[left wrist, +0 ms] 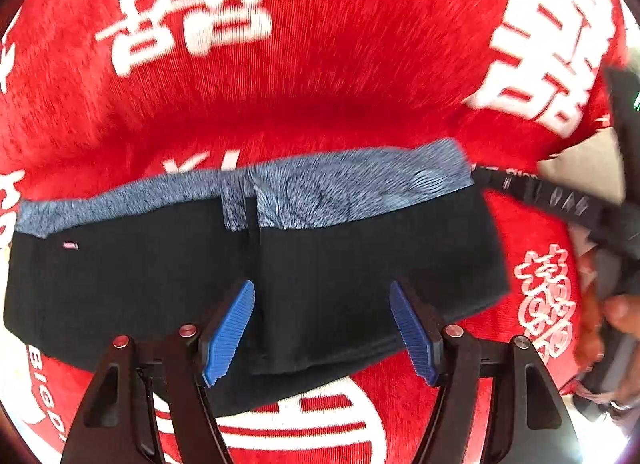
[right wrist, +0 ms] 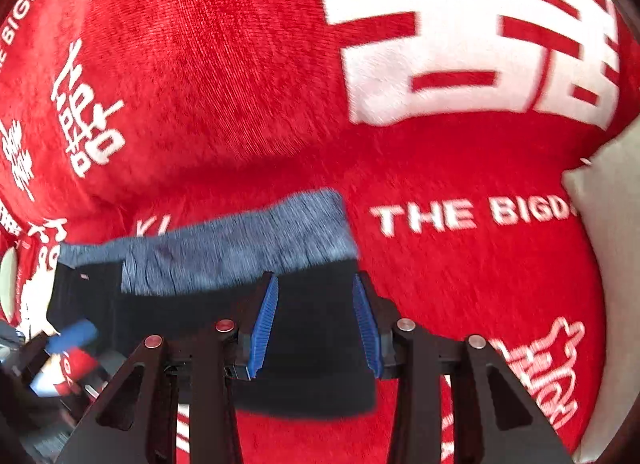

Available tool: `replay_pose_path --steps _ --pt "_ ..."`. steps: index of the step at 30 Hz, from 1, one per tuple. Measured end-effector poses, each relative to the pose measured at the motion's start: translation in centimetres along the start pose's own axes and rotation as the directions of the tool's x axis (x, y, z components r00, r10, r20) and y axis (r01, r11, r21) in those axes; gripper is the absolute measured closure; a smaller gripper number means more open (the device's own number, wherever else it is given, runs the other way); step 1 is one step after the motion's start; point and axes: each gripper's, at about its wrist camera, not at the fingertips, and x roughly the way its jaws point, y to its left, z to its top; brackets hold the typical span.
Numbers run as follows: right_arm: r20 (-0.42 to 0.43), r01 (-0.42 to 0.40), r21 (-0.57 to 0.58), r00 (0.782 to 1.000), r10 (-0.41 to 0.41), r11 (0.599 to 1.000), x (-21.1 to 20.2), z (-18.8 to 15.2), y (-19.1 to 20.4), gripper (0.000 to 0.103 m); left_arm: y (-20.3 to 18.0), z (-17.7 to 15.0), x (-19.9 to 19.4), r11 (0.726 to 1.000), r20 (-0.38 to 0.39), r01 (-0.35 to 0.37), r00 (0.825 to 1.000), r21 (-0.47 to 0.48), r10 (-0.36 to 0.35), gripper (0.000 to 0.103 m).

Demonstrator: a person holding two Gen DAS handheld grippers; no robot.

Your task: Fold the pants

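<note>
pants (left wrist: 256, 264) | folded into a compact dark bundle, centre-low of frame on red blanket (left wrist: 360, 63) | left gripper (left wrist: 322, 328) jaws released, clear above cloth | right gripper (right wrist: 316, 324) jaws parted, grip unclear | folding looks nearly done

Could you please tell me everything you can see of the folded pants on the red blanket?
The pants are dark navy or black cloth with a blue-grey patterned band along the far edge and a tiny pink tag near one end. They lie flat as a wide folded bundle on the red blanket. The left gripper stands open above them, gripping nothing; the right gripper is over their other end, contact unclear.
</note>
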Motion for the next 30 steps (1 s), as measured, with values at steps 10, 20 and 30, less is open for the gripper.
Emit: replay_pose_path --steps 10,20,30 --pt "-0.094 0.041 -0.149 0.994 -0.056 0.988 5.5 0.9 2.0 0.061 2.6 -1.0 4.8 0.993 -0.099 -0.032 0.995 -0.111 0.021 0.027" --pt "-0.111 0.023 -0.129 0.993 -0.038 0.991 5.3 1.2 1.6 0.056 2.5 -1.1 4.8 0.993 -0.098 -0.053 0.994 -0.109 0.042 0.023" --pt "-0.181 0.060 -0.100 0.980 -0.077 0.993 2.8 -2.3 1.1 0.039 3.1 -1.2 5.1 0.989 -0.095 -0.052 0.995 -0.135 0.039 0.017"
